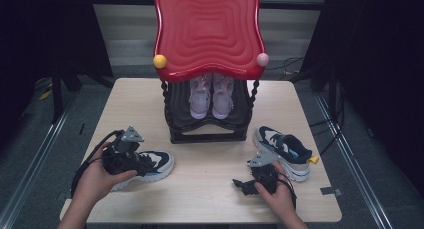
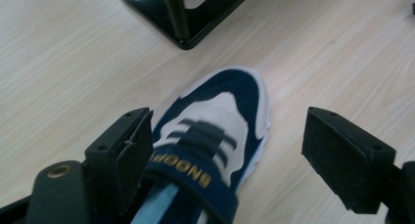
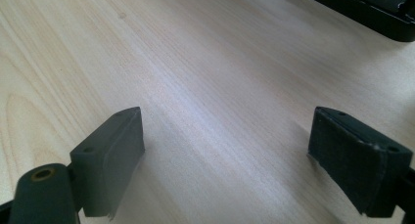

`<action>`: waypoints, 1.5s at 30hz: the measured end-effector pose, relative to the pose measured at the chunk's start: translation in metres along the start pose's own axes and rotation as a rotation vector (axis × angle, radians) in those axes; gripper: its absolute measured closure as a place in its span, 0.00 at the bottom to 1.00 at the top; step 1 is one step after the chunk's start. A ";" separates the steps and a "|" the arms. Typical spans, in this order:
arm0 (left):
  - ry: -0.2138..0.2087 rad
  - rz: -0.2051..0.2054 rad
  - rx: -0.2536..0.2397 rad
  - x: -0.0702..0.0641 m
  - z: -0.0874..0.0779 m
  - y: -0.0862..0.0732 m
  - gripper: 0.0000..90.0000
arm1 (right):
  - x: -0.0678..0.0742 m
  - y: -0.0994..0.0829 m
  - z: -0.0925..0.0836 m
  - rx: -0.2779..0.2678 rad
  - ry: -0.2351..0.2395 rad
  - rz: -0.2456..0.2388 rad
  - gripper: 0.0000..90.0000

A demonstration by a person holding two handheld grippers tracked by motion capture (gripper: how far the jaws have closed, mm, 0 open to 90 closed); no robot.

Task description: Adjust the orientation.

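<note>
Currently both tongs spread wide, gripping nothing.
Left tongs (image 2: 222,155) straddle the navy shoe (image 2: 210,131), one pad beside its strap; right tongs (image 3: 225,160) hover over bare bench (image 3: 195,62).

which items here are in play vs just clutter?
In play, judging by the layout:
left tongs, open over the left navy shoe
right tongs, open above the table
right navy shoe
black rack

Background:
pink shoes on the rack
red tray

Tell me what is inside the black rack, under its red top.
Inside the black rack, under the red top, a pair of pink shoes stands side by side, toes toward the person. The red top covers their heels and the back of the shelf.
</note>
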State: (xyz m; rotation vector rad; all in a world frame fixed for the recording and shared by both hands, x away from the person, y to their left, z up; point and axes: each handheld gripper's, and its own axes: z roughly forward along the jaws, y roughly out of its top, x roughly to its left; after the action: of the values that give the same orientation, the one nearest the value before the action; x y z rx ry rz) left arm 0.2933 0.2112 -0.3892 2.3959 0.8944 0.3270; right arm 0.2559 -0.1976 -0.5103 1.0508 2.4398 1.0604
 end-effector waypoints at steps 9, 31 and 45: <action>0.024 -0.022 0.039 0.013 0.002 -0.029 0.25 | 0.000 0.000 0.000 0.000 0.000 0.000 0.14; 0.069 -0.119 0.057 0.019 0.010 -0.025 0.83 | 0.000 0.000 0.000 0.000 0.001 0.000 0.14; 0.105 -0.191 0.012 0.028 0.028 -0.014 0.81 | 0.000 0.000 0.000 -0.001 0.003 -0.004 0.14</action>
State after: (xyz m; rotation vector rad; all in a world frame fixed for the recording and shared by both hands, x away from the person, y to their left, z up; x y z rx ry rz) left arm 0.3182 0.2271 -0.4192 2.2986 1.1654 0.3762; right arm 0.2558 -0.1975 -0.5104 1.0448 2.4426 1.0622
